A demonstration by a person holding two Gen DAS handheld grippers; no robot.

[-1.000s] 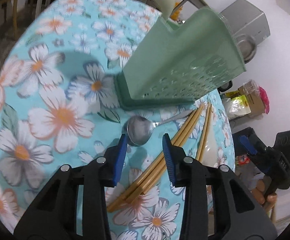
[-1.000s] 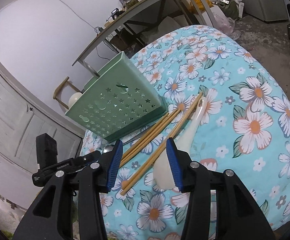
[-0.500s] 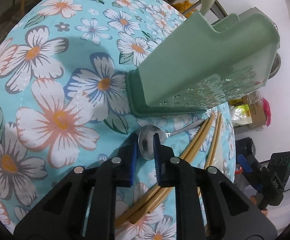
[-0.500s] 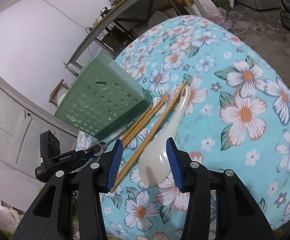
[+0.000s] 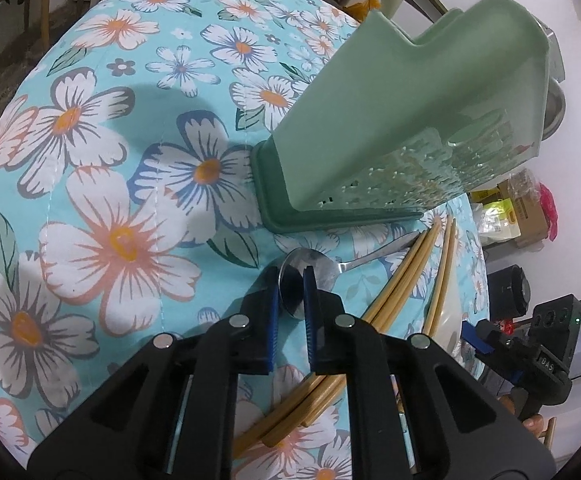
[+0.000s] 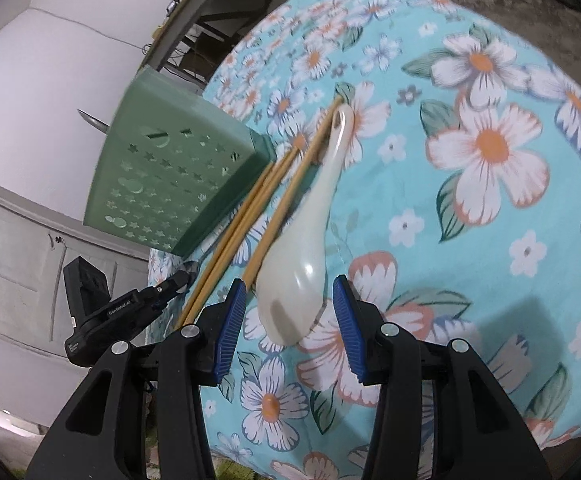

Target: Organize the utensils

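Steel spoon (image 5: 308, 270), near the green caddy (image 5: 402, 120) on the desk (image 5: 90, 200): left tool (image 5: 291, 280) clamped on its bowl for lifting. Right tool (image 6: 288, 300) apart, straddling white spoon (image 6: 302, 240) beside chopsticks (image 6: 250, 216).

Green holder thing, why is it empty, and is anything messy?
The green utensil holder stands upright, but the chopsticks, white spoon and metal spoon lie loose on the flowered tablecloth beside it. Nothing looks spilled or broken.

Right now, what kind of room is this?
Probably a kitchen or dining corner in a home. A table with a flowery tablecloth holds chopsticks, a white spoon and a green utensil holder, and a cluttered shelf stands behind.
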